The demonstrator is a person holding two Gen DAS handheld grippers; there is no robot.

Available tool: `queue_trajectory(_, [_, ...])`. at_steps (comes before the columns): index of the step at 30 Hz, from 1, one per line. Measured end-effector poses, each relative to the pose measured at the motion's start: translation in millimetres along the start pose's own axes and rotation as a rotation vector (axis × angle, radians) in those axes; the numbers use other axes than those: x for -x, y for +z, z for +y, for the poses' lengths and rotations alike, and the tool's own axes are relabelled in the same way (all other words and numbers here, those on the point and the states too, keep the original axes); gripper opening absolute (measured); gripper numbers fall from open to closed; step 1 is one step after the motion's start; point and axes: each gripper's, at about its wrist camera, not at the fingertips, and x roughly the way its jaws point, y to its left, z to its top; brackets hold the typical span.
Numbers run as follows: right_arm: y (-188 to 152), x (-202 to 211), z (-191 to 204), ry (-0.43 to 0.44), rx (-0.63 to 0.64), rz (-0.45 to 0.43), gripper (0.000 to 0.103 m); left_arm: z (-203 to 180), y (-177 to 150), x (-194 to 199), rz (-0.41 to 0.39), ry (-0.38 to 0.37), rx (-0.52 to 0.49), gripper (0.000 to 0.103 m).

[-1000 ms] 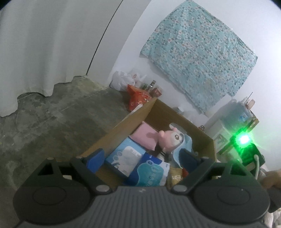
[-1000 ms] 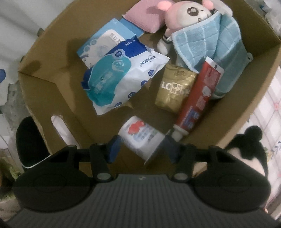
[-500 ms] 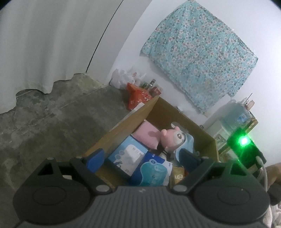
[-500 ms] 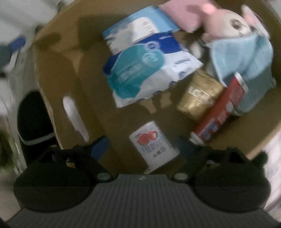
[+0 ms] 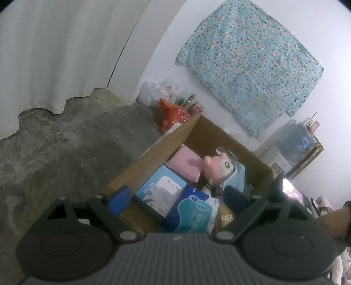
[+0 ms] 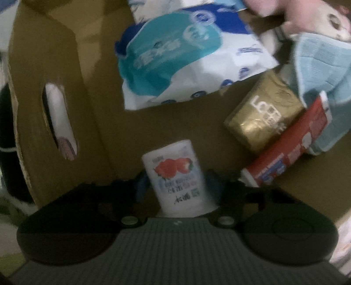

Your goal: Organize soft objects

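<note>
A cardboard box (image 5: pixel 153 151) (image 6: pixel 54 65) holds soft goods. My right gripper (image 6: pixel 177 186) is low inside the box, shut on a white strawberry-print tissue pack (image 6: pixel 175 175). Near it lie a blue-teal wipes pack (image 6: pixel 186 57), a gold packet (image 6: pixel 263 116), a red toothpaste box (image 6: pixel 287 151), a blue towel (image 6: pixel 322 72) and a pink plush (image 6: pixel 307 19). My left gripper (image 5: pixel 175 197) is open and empty above the box's near edge. Below it I see a blue mask box (image 5: pixel 162 186), a pink cushion (image 5: pixel 186 162) and the plush (image 5: pixel 219 166).
The box stands on a bare concrete floor (image 5: pixel 65 142). Bags and bottles (image 5: pixel 171 103) sit at the far wall under a patterned cloth (image 5: pixel 252 65). A water jug on a shelf (image 5: pixel 296 142) is at the right. A hand slot (image 6: pixel 59 120) opens in the box's wall.
My right gripper went lower into the box and closed on the strawberry tissue pack, which half a second ago lay loose between its open fingers. The left gripper barely shifted.
</note>
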Motion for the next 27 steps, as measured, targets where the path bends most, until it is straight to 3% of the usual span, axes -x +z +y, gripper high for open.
queue_trajectory(5, [-21, 34, -20, 0.084, -0.15, -0.174, 0.049, -4, -1, 4, -0.007, -0.015, -0.018, 0.092])
queue_trajectory(8, [-43, 61, -33, 0.162, -0.243, -0.324, 0.048, -11, -2, 11, -0.025, -0.033, -0.047, 0.092])
queue_trajectory(14, [-118, 92, -67, 0.415, -0.545, -0.616, 0.048, -28, -8, 31, -0.044, -0.129, -0.122, 0.093])
queue_trajectory(20, [-192, 64, -80, 0.86, -0.9, -0.897, 0.049, -67, -24, 43, -0.009, -0.293, -0.271, 0.096])
queue_trajectory(24, [-228, 31, -64, 1.165, -1.05, -0.995, 0.049, -104, -44, 46, -0.009, -0.331, -0.41, 0.097])
queue_trajectory(27, [-240, 10, -47, 1.358, -1.096, -1.033, 0.049, -124, -59, 42, 0.013, -0.346, -0.468, 0.097])
